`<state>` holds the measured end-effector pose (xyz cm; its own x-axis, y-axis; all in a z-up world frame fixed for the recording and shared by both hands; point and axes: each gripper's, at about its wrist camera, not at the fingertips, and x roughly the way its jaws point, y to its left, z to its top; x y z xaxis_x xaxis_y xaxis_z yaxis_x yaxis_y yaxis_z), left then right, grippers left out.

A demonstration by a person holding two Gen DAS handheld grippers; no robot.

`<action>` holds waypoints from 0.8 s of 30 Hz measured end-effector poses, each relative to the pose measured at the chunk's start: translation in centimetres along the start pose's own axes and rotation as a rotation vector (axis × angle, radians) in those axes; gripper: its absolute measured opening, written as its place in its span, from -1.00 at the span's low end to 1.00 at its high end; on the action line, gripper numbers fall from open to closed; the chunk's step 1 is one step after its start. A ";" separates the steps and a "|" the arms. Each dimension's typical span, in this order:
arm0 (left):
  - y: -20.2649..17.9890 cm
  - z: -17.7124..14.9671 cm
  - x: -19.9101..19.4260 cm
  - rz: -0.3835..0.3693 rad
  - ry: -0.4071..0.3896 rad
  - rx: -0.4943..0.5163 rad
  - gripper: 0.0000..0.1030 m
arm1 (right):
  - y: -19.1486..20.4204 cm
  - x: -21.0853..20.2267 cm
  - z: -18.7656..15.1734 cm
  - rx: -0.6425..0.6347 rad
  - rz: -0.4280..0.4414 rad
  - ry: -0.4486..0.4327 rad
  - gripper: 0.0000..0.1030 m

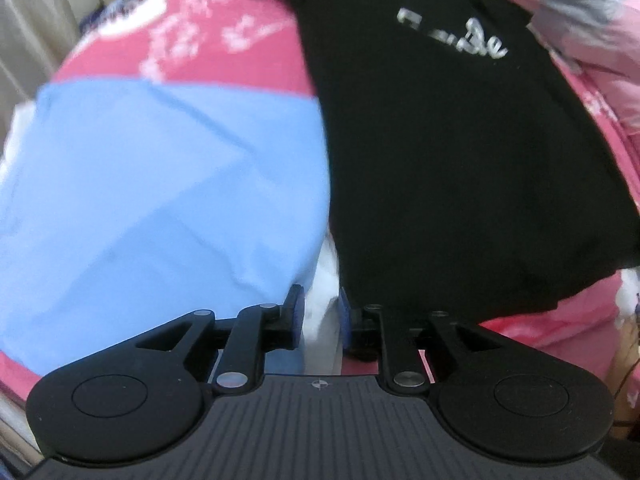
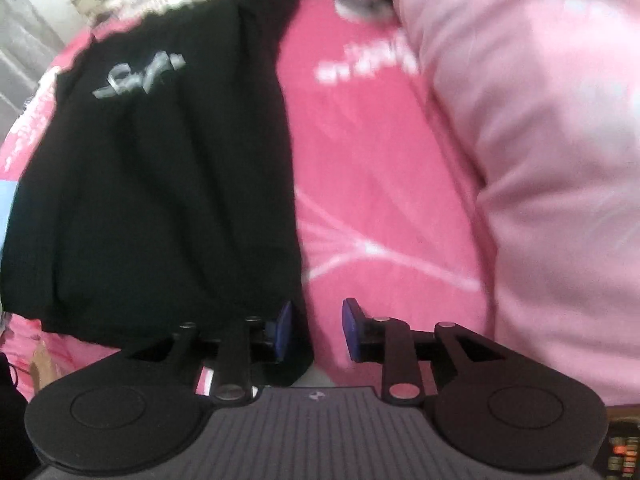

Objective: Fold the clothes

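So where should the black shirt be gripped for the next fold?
Probably the black shirt's near hem corners, approached from the hem side: it lies flat, hem nearest both grippers, and the left gripper and right gripper stand open by its two bottom corners.

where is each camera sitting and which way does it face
Left wrist: rides on the left gripper, looking steeply down along its fingers at the near hem of a black t-shirt and a light blue cloth on pink bedding; only the gripper shows, jaws apart with nothing between.
Right wrist: rides on the right gripper, looking steeply down at the black t-shirt, pink bedding and a pale pink quilt; again only the gripper shows, jaws apart.
Shared: the t-shirt with silver lettering and the bedding.
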<state>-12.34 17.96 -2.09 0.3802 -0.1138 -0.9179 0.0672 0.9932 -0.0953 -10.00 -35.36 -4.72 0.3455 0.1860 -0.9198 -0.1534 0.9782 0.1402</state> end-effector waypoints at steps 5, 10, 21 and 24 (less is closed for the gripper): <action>-3.7 -0.2 0.9 -0.079 -0.052 0.115 -0.48 | 2.4 0.4 -0.2 -0.093 0.100 -0.113 -0.42; -5.4 -2.5 5.7 0.028 0.070 0.234 -0.47 | 2.7 3.3 -1.2 -0.182 -0.039 -0.021 -0.66; -6.8 8.2 1.3 -0.001 -0.054 0.245 -0.41 | 3.7 -1.2 11.3 -0.272 0.017 -0.096 -0.62; -7.3 11.1 3.3 0.041 -0.112 0.245 -0.41 | 4.8 0.7 15.2 -0.256 0.006 -0.114 -0.62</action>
<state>-1.37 10.01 -0.20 0.4858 -0.0890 -0.8695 0.2653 0.9629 0.0496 3.60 -29.12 0.83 0.4439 0.2152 -0.8699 -0.3794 0.9246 0.0351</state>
